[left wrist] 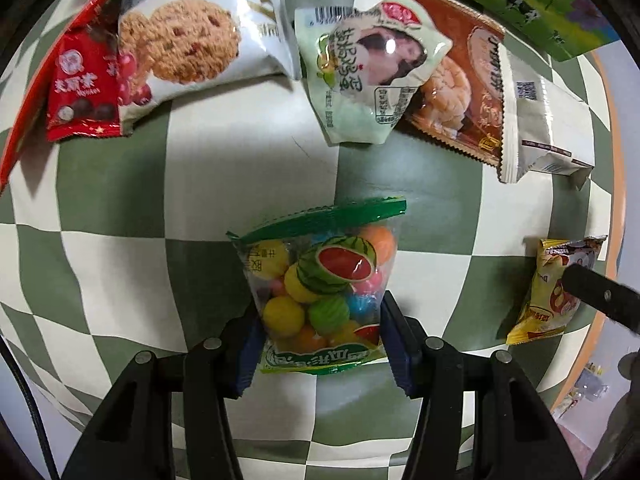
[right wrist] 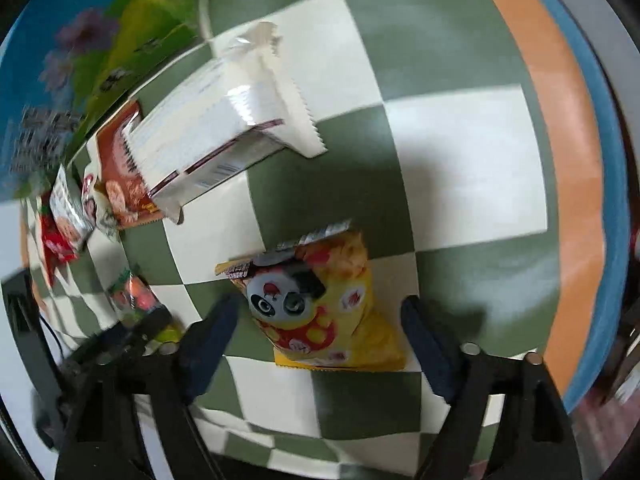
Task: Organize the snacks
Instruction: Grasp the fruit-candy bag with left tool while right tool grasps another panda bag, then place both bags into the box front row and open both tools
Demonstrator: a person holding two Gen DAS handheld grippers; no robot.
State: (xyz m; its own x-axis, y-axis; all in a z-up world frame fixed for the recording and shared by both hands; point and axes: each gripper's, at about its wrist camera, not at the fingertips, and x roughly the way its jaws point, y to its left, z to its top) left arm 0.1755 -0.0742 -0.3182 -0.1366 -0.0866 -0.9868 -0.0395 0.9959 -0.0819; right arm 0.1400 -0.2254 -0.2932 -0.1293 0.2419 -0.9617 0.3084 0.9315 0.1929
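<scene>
Snacks lie spread over a bench covered in a green-and-white checked cloth. A clear bag of coloured candy balls, with a green top seal and a watermelon picture, sits between the fingers of the left claw; both blue pads press against its lower sides, so this claw is gripping the bag, which rests on the cloth. The left claw points straight down at the bench.

Along the far side lies a row of packets: a red chocolate packet, a white cookie bag overlapping it, a pale green packet, a brown pastry packet partly under it, and a white pouch over the brown one's edge. Behind them stands a green and blue printed carton.

Off to the right lies a yellow panda packet, flat on the cloth. The right claw points steeply down over it, its fingers standing wide on either side of the packet and clear of it, so this claw is open. In the left wrist view one of its black fingers crosses over the packet's edge.
</scene>
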